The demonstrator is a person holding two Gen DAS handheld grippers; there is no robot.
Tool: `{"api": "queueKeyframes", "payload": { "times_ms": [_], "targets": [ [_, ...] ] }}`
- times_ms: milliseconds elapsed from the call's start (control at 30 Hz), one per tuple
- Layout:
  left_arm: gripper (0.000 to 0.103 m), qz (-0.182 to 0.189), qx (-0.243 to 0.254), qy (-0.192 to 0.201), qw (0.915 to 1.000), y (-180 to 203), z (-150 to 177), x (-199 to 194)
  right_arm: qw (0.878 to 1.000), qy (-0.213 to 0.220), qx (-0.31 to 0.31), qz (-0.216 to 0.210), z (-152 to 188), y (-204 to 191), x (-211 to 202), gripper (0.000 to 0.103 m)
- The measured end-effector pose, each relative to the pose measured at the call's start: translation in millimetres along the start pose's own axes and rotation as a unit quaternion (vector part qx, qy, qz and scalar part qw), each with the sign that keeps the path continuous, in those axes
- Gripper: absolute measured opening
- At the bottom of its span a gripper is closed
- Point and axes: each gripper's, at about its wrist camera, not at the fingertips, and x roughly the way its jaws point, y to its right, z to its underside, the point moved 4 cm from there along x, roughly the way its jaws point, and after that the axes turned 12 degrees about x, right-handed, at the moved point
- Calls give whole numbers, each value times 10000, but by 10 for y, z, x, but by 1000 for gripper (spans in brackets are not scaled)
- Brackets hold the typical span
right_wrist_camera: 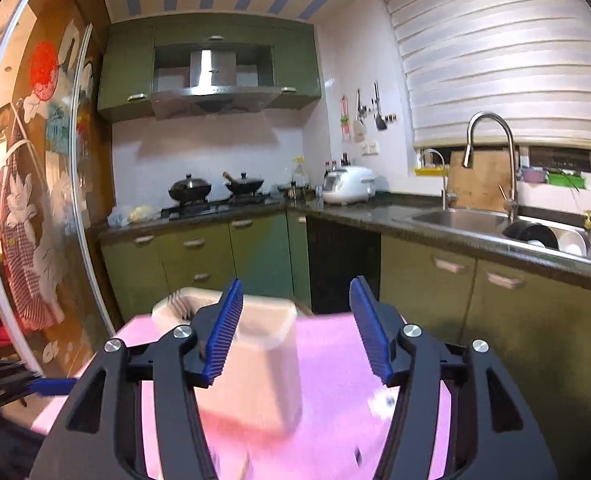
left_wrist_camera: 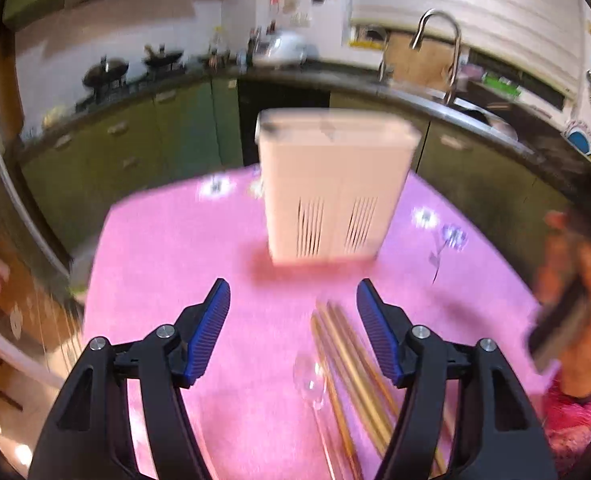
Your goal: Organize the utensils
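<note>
A white slotted utensil holder (left_wrist_camera: 331,188) stands upright on the pink tablecloth (left_wrist_camera: 167,264). My left gripper (left_wrist_camera: 293,300) is open just short of it and holds nothing. Several wooden chopsticks (left_wrist_camera: 355,380) and a clear plastic spoon (left_wrist_camera: 311,380) lie on the cloth under its right finger. In the right wrist view the same holder (right_wrist_camera: 255,360) sits low and close, partly behind the left finger of my right gripper (right_wrist_camera: 295,300). That gripper is open, with nothing gripped between its pads. What is inside the holder is hidden.
A hand in a pink sleeve (left_wrist_camera: 575,320) holds the other gripper at the right edge. A blue pad (right_wrist_camera: 51,386) of the left gripper shows at far left. Green cabinets (right_wrist_camera: 231,256), a stove with woks (right_wrist_camera: 215,192) and a sink (right_wrist_camera: 475,220) lie beyond the table.
</note>
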Motion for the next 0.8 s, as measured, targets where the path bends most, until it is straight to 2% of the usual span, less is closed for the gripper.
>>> {"api": "queueKeyframes", "payload": {
  "times_ms": [100,200,367,500,700,800],
  "targets": [
    [63,107,-163,-398,9990,28,230,205,9994,-212,285,7,214,213,-339,59],
    [63,121,-155,-612,9979,96,406,322,9969,-436,651,6,435,422,-595,63],
    [63,-123,-116,-908,9957,201,701,413,9937,-570,959,26,675,636,-902,64],
    [61,-369,-62,-1082,9934,203,834,461,9929,-620,1015,-53,695,668,-982,64],
    [59,-384,-43,-1125,9929,194,859,513,9929,-588,1031,-122,588,641,-1010,64],
    [50,-317,-43,-1126,9931,202,867,506,9923,-613,1071,-140,519,620,-963,64]
  ]
}}
